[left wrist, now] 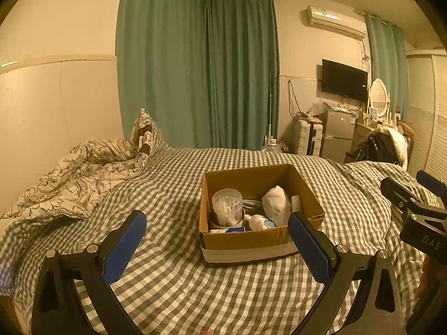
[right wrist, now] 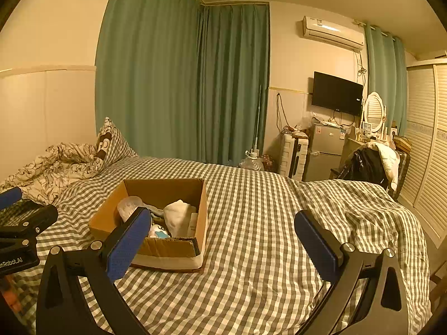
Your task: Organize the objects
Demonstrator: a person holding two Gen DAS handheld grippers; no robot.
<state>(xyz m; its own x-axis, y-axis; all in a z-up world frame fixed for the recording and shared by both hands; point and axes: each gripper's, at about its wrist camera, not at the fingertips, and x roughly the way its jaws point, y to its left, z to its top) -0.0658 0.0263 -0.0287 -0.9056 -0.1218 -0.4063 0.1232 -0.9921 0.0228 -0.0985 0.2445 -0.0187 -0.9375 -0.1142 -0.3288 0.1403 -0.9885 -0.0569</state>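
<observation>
Left wrist view: we hold our left gripper [left wrist: 216, 233] wide apart and empty above the checked bedspread [left wrist: 173, 279], the cardboard box [left wrist: 245, 240] sitting between its fingers. Only here do we see the clear cup [left wrist: 226, 203] and small bottle [left wrist: 255, 221] inside — our right gripper [right wrist: 222, 236], equally spread and empty, has the box at its left finger.

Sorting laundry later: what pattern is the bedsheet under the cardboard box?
Grey-and-white gingham check on the bedsheet, clearest in the right wrist view.
</observation>
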